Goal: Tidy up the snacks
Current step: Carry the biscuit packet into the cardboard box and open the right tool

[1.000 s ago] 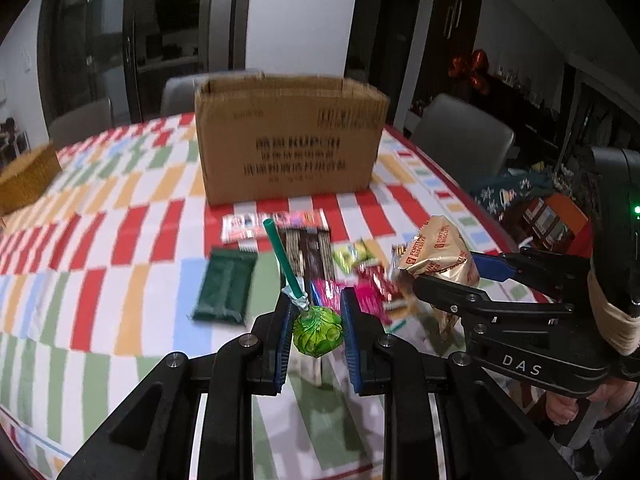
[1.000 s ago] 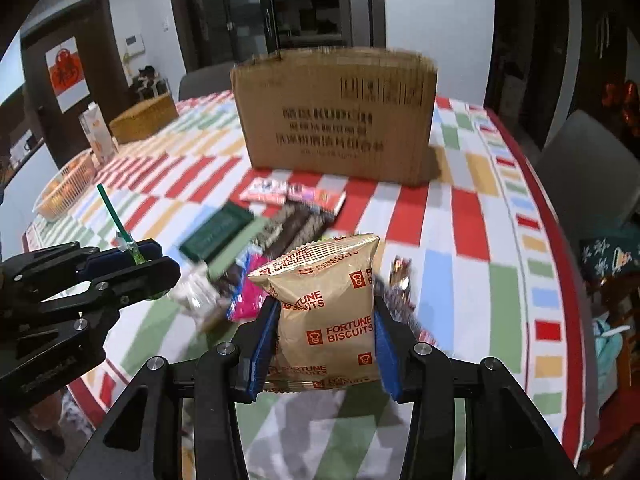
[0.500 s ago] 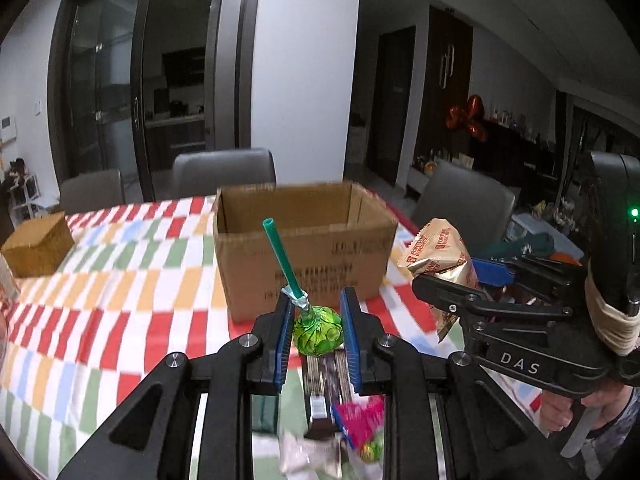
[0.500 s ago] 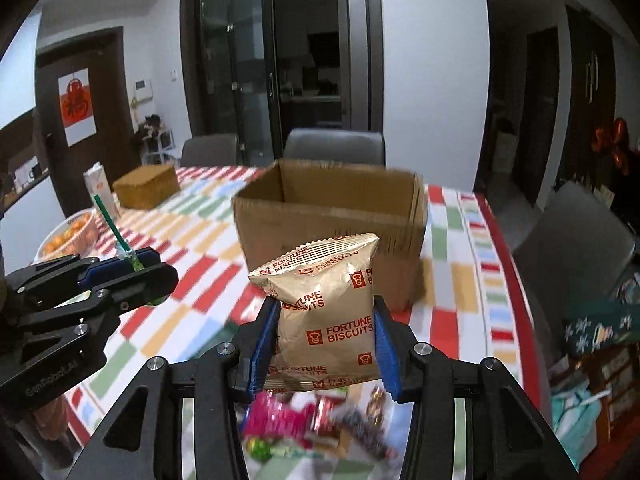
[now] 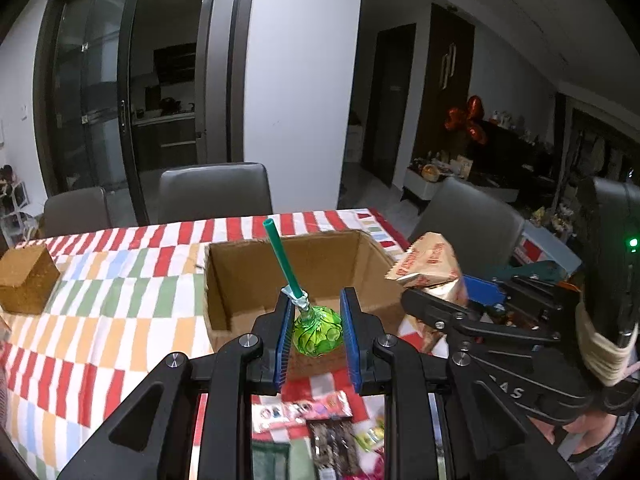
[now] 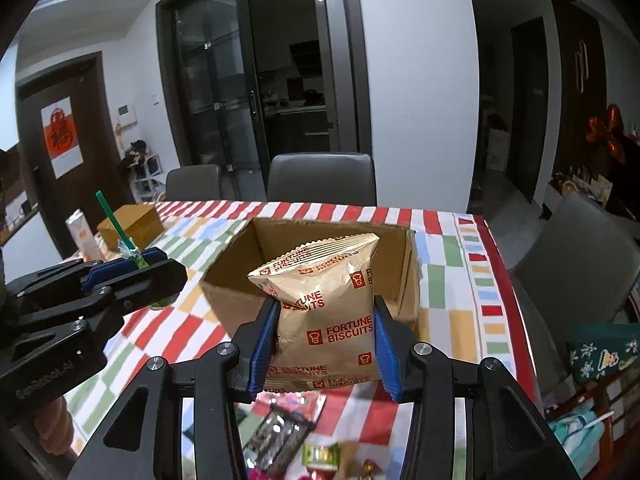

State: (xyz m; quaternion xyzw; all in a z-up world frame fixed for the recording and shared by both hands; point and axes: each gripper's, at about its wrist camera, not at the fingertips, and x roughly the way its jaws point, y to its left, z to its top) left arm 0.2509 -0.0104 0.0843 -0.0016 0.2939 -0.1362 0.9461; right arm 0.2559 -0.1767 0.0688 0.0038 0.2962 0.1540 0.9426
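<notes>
Left wrist view: left gripper [image 5: 316, 330] raised above the tabletop [image 5: 100, 320], jaws closed on a green lollipop [image 5: 318, 334] — stick tilted up and left.
Right wrist view: right gripper [image 6: 326, 344] clamped on a tan Fortune Biscuits bag [image 6: 328, 320], upright between the blue pads.
Cardboard box [image 6: 404, 276]: open-topped, mid-tabletop, just ahead of both grippers.
Near edge: loose snack packets [image 5: 304, 412] — blurred.

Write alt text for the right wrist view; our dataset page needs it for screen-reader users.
The right gripper holds a tan Fortune Biscuits bag upright before an open cardboard box on a striped tablecloth. At left, the left gripper holds a green lollipop.
</notes>
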